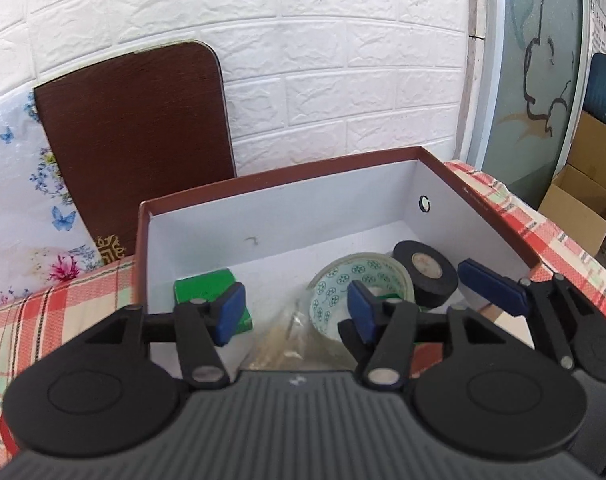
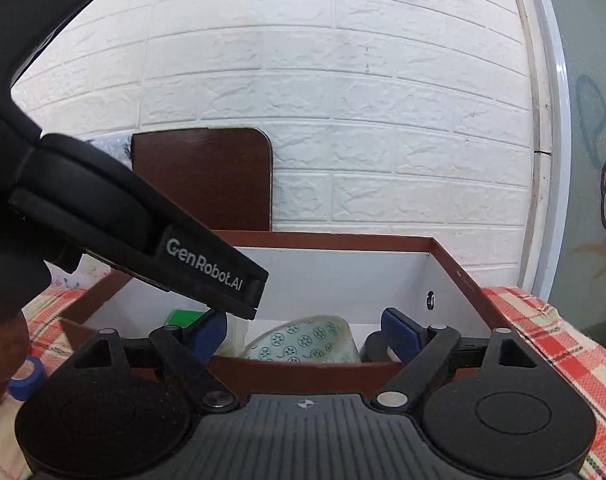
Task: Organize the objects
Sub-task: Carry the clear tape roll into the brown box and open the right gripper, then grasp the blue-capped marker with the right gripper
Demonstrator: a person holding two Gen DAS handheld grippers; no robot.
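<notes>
Surface: covered in red-and-cream plaid cloth point(image 1: 63, 312), carrying a brown-rimmed box point(image 1: 479, 200).
Room: white brick-pattern wall point(image 1: 323, 80), dark wooden board point(image 1: 135, 136) leaning on it, floral fabric point(image 1: 19, 216) at left, cardboard carton point(image 1: 583, 208) at right.
Box contents: patterned tape roll point(image 1: 335, 284), black tape roll point(image 1: 427, 276) just beside it, green block point(image 1: 207, 288), perhaps a clear bag point(image 1: 287, 340).
Left claw point(image 1: 297, 316): wide, empty, above the box.
Right claw point(image 2: 303, 334): wide, empty.
Outside box: blue tape roll point(image 2: 29, 376), left.
</notes>
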